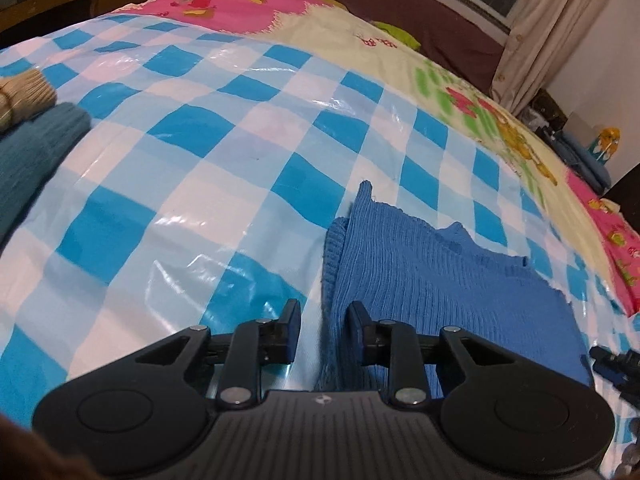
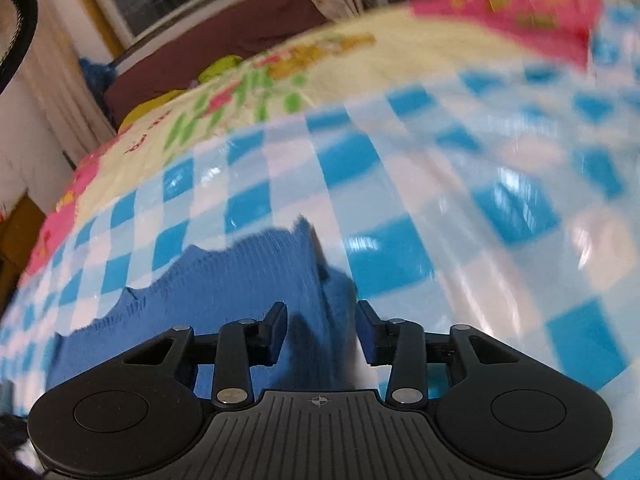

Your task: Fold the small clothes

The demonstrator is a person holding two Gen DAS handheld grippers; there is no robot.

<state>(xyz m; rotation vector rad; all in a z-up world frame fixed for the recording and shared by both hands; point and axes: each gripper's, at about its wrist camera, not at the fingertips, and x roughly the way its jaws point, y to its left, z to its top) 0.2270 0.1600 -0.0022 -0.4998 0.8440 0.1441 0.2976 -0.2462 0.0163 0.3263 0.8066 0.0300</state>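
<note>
A small blue ribbed knit garment (image 1: 420, 276) lies flat on the blue-and-white checked plastic sheet (image 1: 208, 168). My left gripper (image 1: 324, 320) is open over the garment's left edge, which runs between the fingers. In the blurred right wrist view the same blue garment (image 2: 248, 280) lies at lower left. My right gripper (image 2: 322, 324) is open above the garment's right edge, with cloth showing between the fingers. The right gripper's tip also shows in the left wrist view (image 1: 612, 364) at the right edge.
Folded teal (image 1: 32, 156) and beige (image 1: 24, 92) knits lie at the sheet's left edge. A cartoon-print bedspread (image 1: 360, 28) covers the bed beyond. A window and curtains (image 1: 532, 20) stand behind, with clutter at far right (image 1: 580, 140).
</note>
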